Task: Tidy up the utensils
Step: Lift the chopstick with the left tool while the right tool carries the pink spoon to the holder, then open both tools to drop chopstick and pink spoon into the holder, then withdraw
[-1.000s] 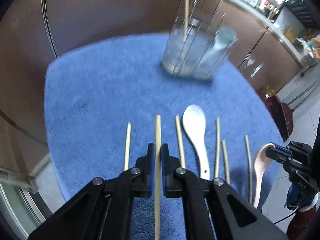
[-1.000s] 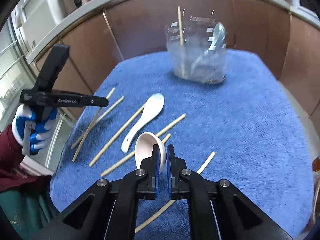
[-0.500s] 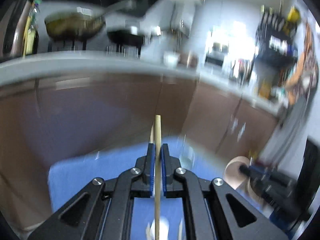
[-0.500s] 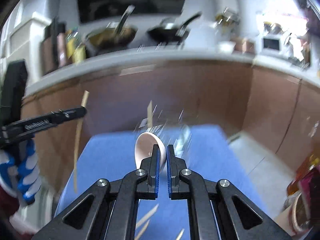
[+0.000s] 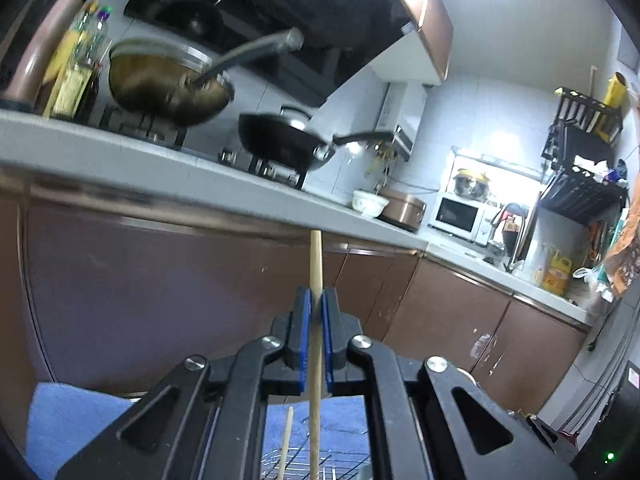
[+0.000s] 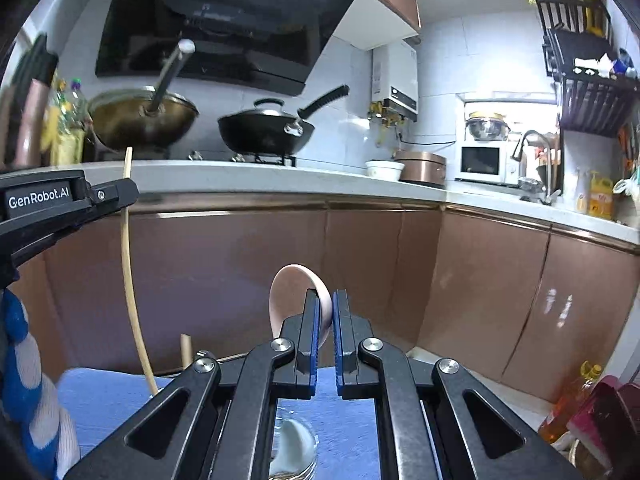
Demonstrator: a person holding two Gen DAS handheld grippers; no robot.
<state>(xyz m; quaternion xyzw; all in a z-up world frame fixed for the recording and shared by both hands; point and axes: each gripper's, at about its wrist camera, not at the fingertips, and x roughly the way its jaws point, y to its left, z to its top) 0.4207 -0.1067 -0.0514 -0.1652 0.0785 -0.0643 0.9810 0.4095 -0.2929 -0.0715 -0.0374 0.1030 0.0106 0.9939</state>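
Two tools each carry one utensil upright. The left gripper (image 5: 315, 300) has its jaws clamped on a wooden chopstick (image 5: 315, 264), whose long axis runs vertically: its top end rises past the blue pads (image 5: 305, 328) toward the kitchen counter's edge, and its lower end drops toward the wire holder (image 5: 320, 466) on the blue surface (image 5: 72, 416). A second chopstick (image 5: 286, 440) stands in that holder just to the left. The right gripper (image 6: 325, 304) has its jaws nearly shut, pinching a pink spoon (image 6: 290, 292) whose bowl points up; a white spoon (image 6: 294, 446) sits in the holder below it. A second ago both tools looked down over the surface at the loose utensils; now they are tipped up over the holder, facing the stove and cabinets.
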